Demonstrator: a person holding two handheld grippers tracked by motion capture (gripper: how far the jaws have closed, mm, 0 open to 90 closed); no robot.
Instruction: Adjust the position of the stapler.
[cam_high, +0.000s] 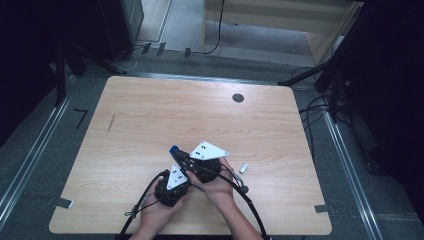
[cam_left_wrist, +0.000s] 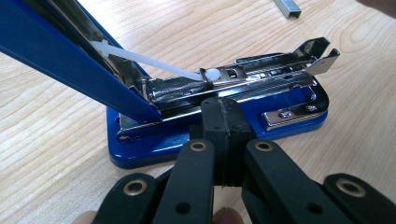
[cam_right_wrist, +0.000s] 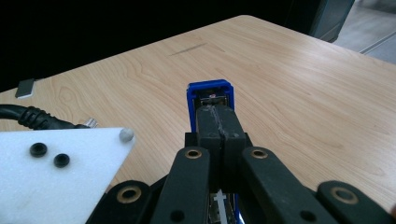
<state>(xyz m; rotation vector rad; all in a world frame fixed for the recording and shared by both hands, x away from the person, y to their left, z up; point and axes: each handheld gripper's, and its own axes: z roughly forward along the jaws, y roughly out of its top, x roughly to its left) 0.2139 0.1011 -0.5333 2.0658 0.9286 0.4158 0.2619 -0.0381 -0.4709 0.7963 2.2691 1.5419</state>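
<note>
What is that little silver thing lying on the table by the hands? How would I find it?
Start at the wooden table and go to the near edge, where two hands hold grippers around an opened blue stapler. Just right of the right hand lies a strip of staples: small, pale, shiny metal, lying loose by itself, touching nothing.

- In the high view the counter (cam_high: 150, 125) is evenly lit from above, pale and clear, while the surroundings at left and right drop into near black.
- That view is soft and somewhat low in detail; the hands and small parts near the bottom look slightly smeared.
- Shadows on the counter are faint and short.
- In the left gripper view the light is bright; the metal parts of the stapler (cam_left_wrist: 261, 79) catch white glare, and the nearest black tongs at the bottom edge are out of focus.
- In the right gripper view the background beyond the counter is black, the white plate (cam_right_wrist: 51, 182) is nearly washed out, and the nearby tongs are blurred.
</note>
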